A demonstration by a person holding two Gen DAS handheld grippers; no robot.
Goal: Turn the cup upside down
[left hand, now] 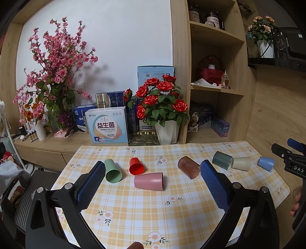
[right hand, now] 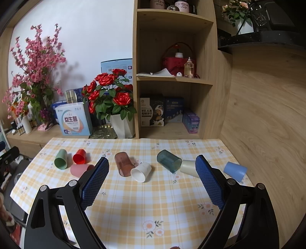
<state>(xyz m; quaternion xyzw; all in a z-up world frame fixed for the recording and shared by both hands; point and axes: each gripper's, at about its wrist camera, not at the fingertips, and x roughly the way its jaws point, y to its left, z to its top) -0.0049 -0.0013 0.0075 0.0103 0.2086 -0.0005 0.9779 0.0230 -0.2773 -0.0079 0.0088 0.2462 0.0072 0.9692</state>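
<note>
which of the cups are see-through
Two: the brown cup near the middle and the teal cup to its right. Both are tinted clear plastic lying on their sides; the others are opaque.

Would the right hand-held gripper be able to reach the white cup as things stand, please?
Probably yes: the right hand-held gripper is open, and the white cup lies on its side between its fingers' line, nothing blocking.

We read "益生菌" on the white box [left hand: 107,124] — "mood cup" on the shelf jars [left hand: 195,14], "DAS" on the right gripper [left hand: 295,162].
</note>
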